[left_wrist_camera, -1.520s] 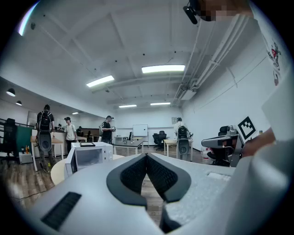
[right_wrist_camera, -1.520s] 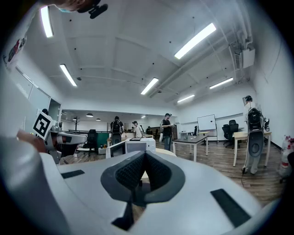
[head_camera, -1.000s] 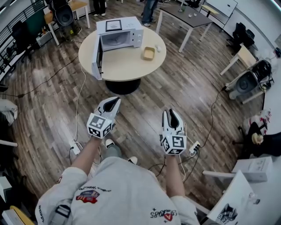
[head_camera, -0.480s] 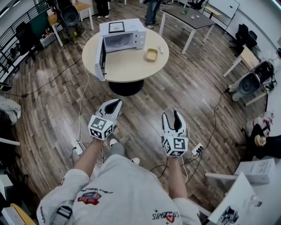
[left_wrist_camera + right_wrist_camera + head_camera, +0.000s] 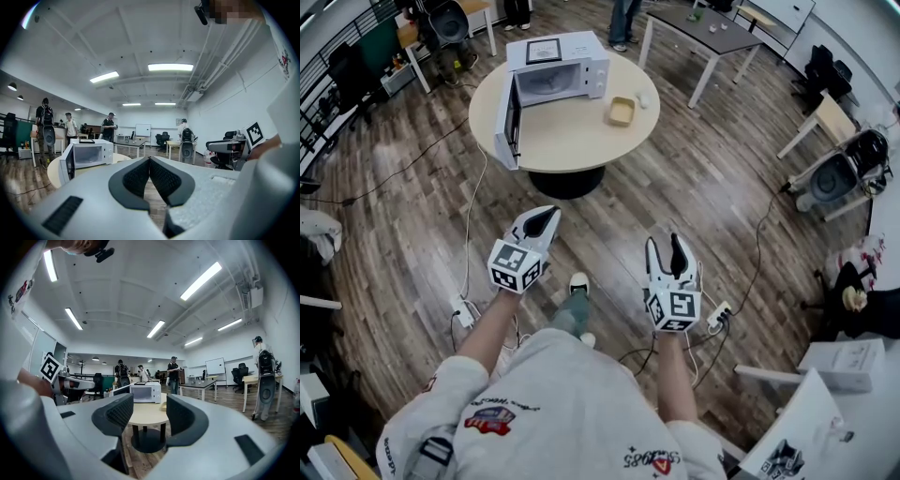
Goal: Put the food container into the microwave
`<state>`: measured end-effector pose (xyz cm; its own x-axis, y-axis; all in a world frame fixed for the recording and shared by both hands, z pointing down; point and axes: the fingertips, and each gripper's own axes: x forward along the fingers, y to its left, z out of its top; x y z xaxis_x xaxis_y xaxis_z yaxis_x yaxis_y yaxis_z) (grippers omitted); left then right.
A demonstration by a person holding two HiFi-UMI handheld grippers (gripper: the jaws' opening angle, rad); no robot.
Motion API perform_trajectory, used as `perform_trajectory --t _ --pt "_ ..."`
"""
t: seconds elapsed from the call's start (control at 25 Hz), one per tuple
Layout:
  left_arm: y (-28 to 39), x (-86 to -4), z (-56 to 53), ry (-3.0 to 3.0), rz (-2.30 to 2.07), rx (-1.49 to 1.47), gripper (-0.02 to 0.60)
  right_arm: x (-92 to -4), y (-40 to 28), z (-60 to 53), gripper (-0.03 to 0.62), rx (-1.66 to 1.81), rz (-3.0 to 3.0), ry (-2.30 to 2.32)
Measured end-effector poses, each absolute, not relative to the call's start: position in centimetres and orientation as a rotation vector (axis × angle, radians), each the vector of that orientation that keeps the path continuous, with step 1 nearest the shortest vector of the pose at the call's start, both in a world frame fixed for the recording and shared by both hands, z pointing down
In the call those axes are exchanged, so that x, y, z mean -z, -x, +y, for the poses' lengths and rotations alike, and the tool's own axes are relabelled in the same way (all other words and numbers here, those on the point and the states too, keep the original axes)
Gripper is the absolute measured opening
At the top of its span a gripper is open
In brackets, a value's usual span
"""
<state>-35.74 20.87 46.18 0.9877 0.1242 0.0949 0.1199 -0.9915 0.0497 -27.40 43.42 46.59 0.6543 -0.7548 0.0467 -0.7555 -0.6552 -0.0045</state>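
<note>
Seen from above, the tan food container (image 5: 621,112) sits on the round bench (image 5: 572,141), just right of the microwave (image 5: 553,70) with its door open. Both grippers are well back from it. Its own view shows the left gripper (image 5: 149,161) squeezed together and empty. The right gripper (image 5: 150,413) has just been opening, with nothing between its wide jaws.

Bright ceiling strip lights (image 5: 170,67), sharp focus, fisheye bending at edges
</note>
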Motion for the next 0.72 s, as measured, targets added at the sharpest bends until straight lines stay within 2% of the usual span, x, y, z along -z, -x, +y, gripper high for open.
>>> perform_trajectory --t 0.24,0.72 --pt "29.5 -46.6 19.4 -3.069 0.208 -0.14 0.005 -47.3 22.0 41.8 0.209 -0.115 -1.284 -2.826" --pt "15.4 -45.7 10.8 -3.089 0.16 -0.095 0.005 -45.9 6.8 32.7 0.207 -0.081 -1.344 -2.779"
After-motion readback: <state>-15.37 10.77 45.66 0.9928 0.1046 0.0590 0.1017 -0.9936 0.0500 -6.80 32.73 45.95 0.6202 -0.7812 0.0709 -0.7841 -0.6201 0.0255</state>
